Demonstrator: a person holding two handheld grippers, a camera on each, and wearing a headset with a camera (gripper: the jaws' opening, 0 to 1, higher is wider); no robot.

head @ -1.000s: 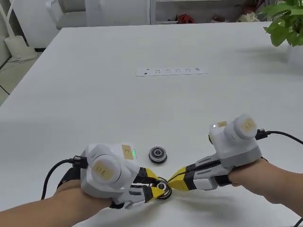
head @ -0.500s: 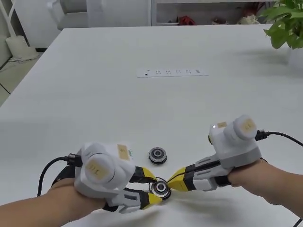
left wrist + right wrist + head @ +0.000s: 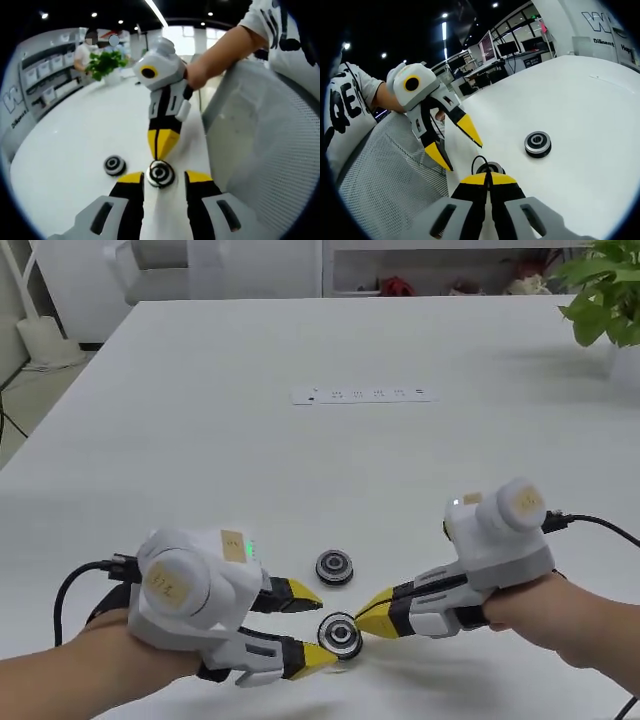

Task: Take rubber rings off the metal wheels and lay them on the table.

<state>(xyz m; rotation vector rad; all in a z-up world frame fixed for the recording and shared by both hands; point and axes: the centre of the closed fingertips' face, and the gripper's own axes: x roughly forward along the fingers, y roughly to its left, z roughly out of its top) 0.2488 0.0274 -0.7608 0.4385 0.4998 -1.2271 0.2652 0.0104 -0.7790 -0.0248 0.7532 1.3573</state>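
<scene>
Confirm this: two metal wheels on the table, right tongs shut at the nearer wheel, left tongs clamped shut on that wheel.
Wrong on the left tongs: the left gripper view shows them open, a jaw on each side of the nearer wheel. The rest stands: it and the other wheel lie on the table, with the right tongs shut at the nearer one.

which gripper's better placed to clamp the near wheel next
Left, probably: the left gripper has open jaws either side of the near wheel; the right gripper is shut, tips at its rim.
</scene>
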